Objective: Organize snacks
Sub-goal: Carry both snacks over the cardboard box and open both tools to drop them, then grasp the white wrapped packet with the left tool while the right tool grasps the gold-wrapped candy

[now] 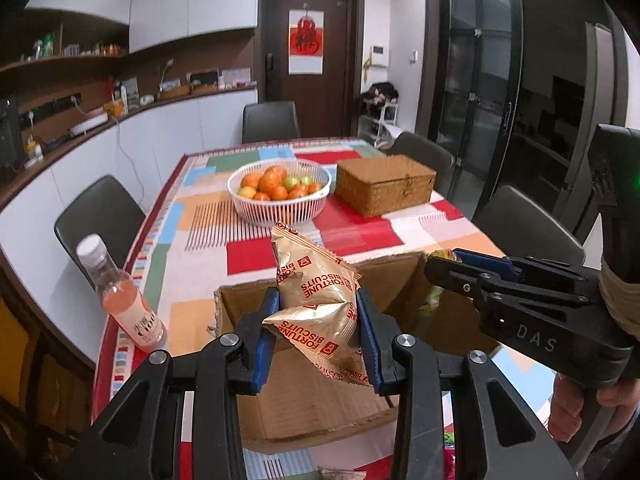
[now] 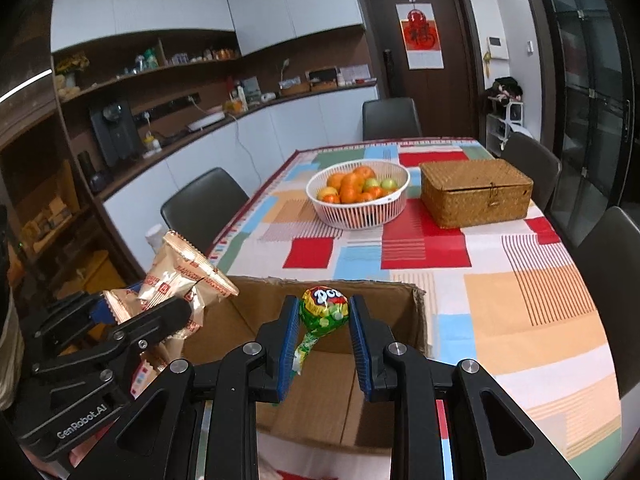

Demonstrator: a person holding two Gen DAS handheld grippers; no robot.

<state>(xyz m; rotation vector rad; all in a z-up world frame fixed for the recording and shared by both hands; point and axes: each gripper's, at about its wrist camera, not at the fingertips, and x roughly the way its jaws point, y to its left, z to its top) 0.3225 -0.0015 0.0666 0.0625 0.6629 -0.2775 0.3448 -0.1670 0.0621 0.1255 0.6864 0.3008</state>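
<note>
Left wrist view: both grippers loaded, held over the open cardboard box (image 1: 320, 400).

Gold biscuit packets (image 1: 316, 304), lower centre of frame, pinched between the left gripper (image 1: 318, 336) pads; one packet sticks up above the fingertips, another sags below. In the right wrist view the right gripper (image 2: 324, 332) holds a green lollipop (image 2: 324, 306) by its wrapped head, stick hanging down, above the box interior. Box sits at the near edge of the patchwork tablecloth (image 2: 520, 288). Pink drink bottle (image 1: 120, 300) stands at lower left, fruit basket (image 1: 280, 188) and wicker case (image 1: 384, 184) mid-table beyond. Risk, as judged: slick crumpled foil may slip from the pinch unevenly; the two grippers are close and could knock together over the box.
</note>
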